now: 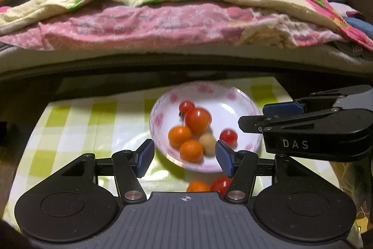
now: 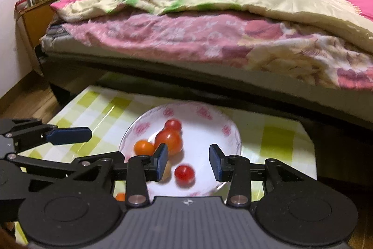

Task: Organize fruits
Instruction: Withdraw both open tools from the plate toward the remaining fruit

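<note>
A white bowl with pink flowers [image 1: 235, 95] [image 2: 209, 118] sits on a green-checked tablecloth [image 1: 77, 123]. It holds a big red tomato [image 1: 198, 120], two small red tomatoes [image 1: 186, 106] [image 1: 228, 135], two oranges [image 1: 179, 136] [image 1: 191, 150] and a beige round fruit [image 1: 207, 142]. One orange [image 1: 198, 186] and one red tomato [image 1: 220, 184] lie on the cloth in front of the bowl. My left gripper [image 1: 185, 159] hovers open over the bowl's near rim, holding nothing. My right gripper [image 2: 188, 162] is open above a small red tomato [image 2: 184, 173], not touching it.
A bed with pink and cream quilts [image 1: 186, 22] [image 2: 209, 39] runs right behind the table and overhangs its far edge. A wooden desk [image 2: 35, 13] stands far left. Wooden floor [image 2: 25, 99] lies left of the table. The two grippers hover close side by side.
</note>
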Available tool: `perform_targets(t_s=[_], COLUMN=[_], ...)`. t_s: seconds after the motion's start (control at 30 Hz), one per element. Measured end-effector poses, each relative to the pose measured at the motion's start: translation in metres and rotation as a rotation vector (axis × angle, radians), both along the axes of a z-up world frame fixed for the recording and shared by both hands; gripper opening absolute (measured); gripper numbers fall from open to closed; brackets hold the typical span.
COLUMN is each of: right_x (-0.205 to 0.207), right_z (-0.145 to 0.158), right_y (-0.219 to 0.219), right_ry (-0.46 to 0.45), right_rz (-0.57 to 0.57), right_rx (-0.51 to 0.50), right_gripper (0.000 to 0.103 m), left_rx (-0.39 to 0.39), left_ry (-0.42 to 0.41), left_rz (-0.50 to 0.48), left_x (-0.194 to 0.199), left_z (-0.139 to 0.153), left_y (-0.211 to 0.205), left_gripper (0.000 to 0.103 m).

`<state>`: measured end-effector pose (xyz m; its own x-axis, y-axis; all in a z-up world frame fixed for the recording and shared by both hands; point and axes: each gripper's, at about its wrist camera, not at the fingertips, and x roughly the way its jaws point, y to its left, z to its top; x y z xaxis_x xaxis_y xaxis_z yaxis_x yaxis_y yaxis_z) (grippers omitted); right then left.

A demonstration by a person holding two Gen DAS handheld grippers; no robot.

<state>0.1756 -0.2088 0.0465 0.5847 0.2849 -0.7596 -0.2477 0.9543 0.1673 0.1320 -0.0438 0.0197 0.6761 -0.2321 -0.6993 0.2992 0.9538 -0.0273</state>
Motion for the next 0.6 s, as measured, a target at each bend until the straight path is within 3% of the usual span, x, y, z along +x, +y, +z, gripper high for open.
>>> perform_targets(t_s=[0.6], right_x=[-0.069], right_z=[0.004], right_y=[0.009], right_ry=[0.092], right_rz=[0.022], right_rx=[0.008], right_gripper=[0.041], left_rx=[0.019], left_ry=[0.119], left_rz=[-0.036], left_x=[-0.067], left_z=[-0.022], left_y=[0.003], left_gripper=[0.067])
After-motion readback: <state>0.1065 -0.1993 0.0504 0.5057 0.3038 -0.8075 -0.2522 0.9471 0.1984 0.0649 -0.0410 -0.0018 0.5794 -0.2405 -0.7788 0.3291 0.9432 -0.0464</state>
